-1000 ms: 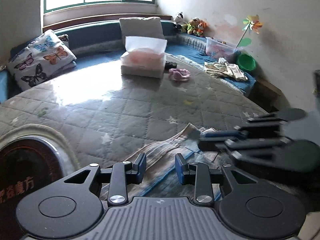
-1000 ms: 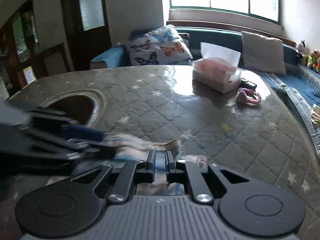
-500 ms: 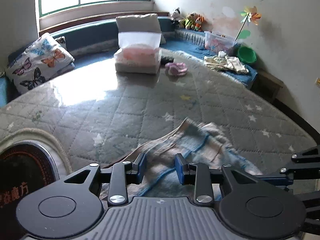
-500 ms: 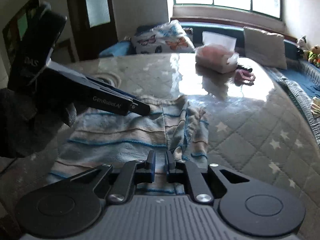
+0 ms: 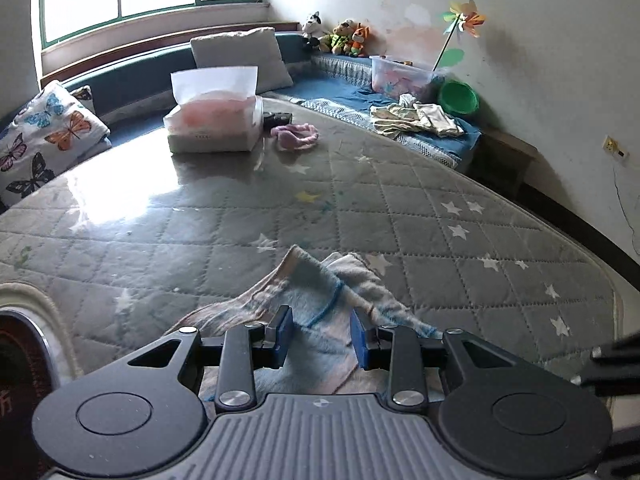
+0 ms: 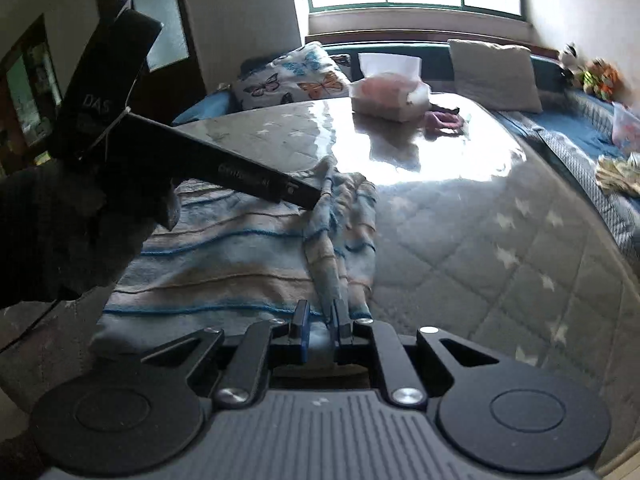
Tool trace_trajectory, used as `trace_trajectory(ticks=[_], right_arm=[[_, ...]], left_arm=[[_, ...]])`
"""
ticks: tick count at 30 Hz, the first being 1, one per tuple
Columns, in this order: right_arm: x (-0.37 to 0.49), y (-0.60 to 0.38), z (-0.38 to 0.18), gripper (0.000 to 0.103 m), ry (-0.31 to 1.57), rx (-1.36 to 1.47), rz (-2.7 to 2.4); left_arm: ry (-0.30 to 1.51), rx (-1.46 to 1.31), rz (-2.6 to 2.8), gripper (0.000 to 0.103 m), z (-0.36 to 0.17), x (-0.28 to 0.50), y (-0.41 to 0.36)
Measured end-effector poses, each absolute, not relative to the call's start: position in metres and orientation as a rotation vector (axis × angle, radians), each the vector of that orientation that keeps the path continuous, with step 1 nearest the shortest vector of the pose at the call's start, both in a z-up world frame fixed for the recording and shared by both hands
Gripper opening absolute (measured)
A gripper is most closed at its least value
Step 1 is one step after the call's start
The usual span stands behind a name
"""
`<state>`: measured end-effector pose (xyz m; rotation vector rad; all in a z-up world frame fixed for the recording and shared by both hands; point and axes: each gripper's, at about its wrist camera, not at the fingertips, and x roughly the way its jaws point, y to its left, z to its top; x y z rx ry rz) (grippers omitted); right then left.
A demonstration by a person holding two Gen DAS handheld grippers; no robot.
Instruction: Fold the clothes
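Observation:
A blue and beige striped cloth lies spread on the quilted grey table cover, near its front edge. One raised ridge of it runs between my two grippers. My left gripper has a bunch of the cloth filling the gap between its blue pads, shut on it. Seen from the right wrist, the left gripper reaches in from the left, held by a dark gloved hand. My right gripper is shut on the near end of the ridge. A dark part of it shows at the edge of the left wrist view.
A white box holding pink stuff and a pink bundle sit at the table's far side. A round dark inset lies at the left. Behind are a blue bench with pillows, loose clothes and a green bowl.
The two grippers have drawn apart, and the bunched cloth is now spread out flat between them. The right gripper has slid out to the edge of the left wrist view.

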<state>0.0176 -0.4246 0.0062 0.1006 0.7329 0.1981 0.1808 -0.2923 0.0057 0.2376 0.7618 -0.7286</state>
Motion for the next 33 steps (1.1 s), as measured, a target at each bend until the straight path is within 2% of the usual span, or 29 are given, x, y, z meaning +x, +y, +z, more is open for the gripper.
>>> trace_trajectory(ticks=[10, 17, 29, 33], right_arm=[[0.017, -0.424, 0.018, 0.009, 0.712, 0.077, 0.221], [0.042, -0.404, 0.029, 0.013, 0.655, 0.040, 0.278], [0.044, -0.378, 0.004, 0.017, 0.665, -0.061, 0.342], [0.034, -0.382, 0.016, 0.017, 0.649, -0.055, 0.341]], left_arm=[[0.737, 0.147, -0.724, 0.034, 0.018, 0.182, -0.277], [0.693, 0.134, -0.667, 0.039, 0.043, 0.158, -0.231], [0.724, 0.191, -0.701, 0.039, 0.017, 0.062, -0.177], [0.734, 0.190, -0.714, 0.039, 0.010, 0.044, -0.168]])
